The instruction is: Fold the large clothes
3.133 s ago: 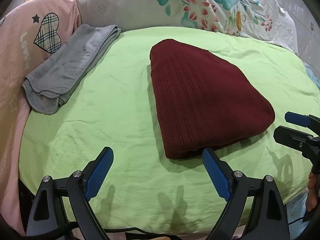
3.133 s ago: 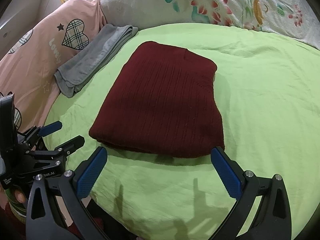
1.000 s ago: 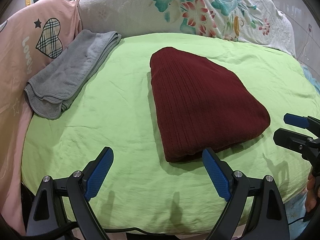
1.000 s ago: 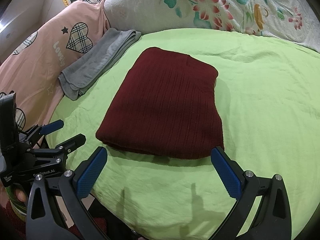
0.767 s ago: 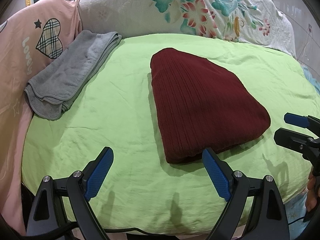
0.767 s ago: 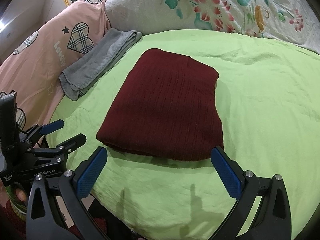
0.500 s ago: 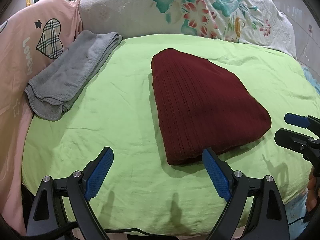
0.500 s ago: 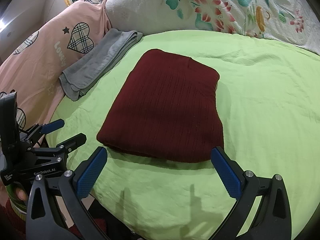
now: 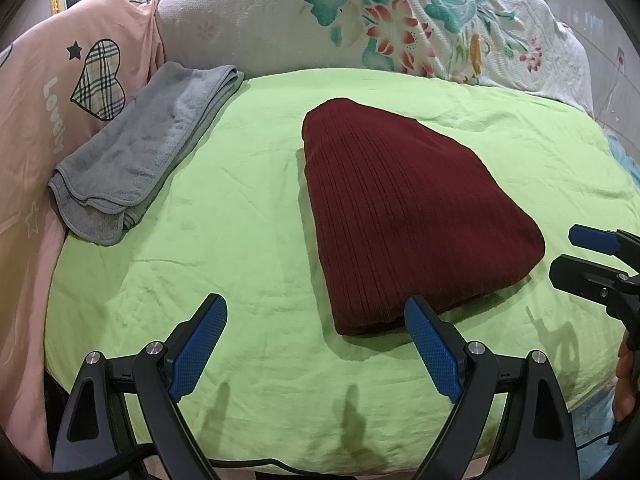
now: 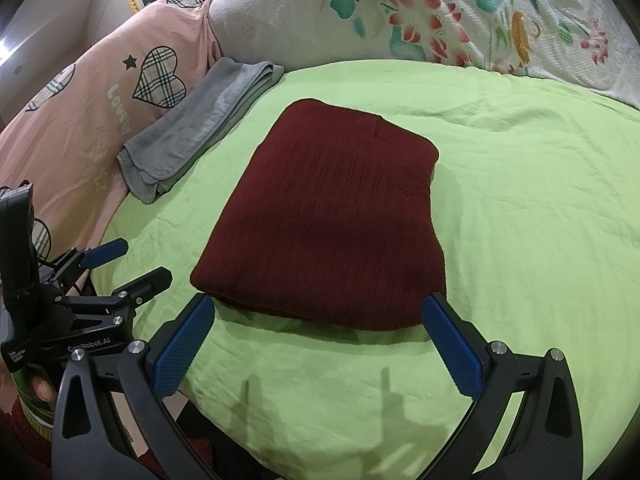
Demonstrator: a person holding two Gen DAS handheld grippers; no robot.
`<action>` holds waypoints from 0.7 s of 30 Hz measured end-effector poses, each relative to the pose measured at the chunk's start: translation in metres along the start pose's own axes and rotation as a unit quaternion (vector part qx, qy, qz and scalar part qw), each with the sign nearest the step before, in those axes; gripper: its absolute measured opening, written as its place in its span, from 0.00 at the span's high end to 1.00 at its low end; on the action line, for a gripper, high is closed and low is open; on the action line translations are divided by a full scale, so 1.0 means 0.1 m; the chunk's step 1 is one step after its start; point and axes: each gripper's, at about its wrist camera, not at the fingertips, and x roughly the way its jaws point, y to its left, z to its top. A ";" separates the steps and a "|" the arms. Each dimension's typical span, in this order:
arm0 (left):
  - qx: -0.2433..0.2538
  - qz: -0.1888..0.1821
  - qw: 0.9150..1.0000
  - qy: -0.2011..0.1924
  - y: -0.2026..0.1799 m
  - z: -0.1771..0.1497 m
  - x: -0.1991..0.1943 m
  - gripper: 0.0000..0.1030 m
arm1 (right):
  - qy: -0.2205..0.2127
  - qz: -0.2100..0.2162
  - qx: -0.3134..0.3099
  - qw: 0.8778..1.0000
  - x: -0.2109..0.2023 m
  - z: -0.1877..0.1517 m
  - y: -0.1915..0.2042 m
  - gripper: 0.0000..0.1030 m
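A dark red ribbed sweater (image 9: 404, 216) lies folded into a neat rectangle on the light green sheet (image 9: 240, 240); it also shows in the right wrist view (image 10: 332, 224). My left gripper (image 9: 316, 336) is open and empty, held above the sheet just in front of the sweater's near left corner. My right gripper (image 10: 320, 332) is open and empty, held just in front of the sweater's near edge. Each gripper shows in the other's view, the right one (image 9: 592, 256) at the right edge, the left one (image 10: 120, 264) at the left.
A folded grey towel (image 9: 140, 156) lies at the sheet's back left, against a pink pillow with plaid hearts (image 9: 60, 92). A white floral pillow (image 9: 380, 24) runs along the back. The green sheet's front edge (image 9: 280, 460) drops off below the grippers.
Both grippers have stayed open and nearly still; the views have drifted back slightly. The sweater has not moved.
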 end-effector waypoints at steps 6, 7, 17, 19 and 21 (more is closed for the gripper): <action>0.002 0.006 1.000 -0.004 0.00 0.04 0.02 0.12 | -0.002 0.002 -0.002 1.000 0.01 0.04 -0.05 0.00; 0.002 0.006 1.000 -0.004 0.00 0.05 0.02 0.12 | -0.003 0.002 -0.001 1.000 0.02 0.05 -0.05 0.00; 0.002 0.008 1.000 -0.004 0.01 0.11 0.05 0.12 | -0.002 0.005 -0.002 1.000 0.04 0.08 -0.09 0.00; 0.002 0.008 1.000 -0.003 0.01 0.11 0.05 0.12 | -0.001 0.006 -0.003 1.000 0.05 0.10 -0.10 0.00; 0.002 0.008 1.000 -0.002 0.01 0.13 0.06 0.12 | -0.001 0.005 -0.002 1.000 0.05 0.10 -0.09 0.00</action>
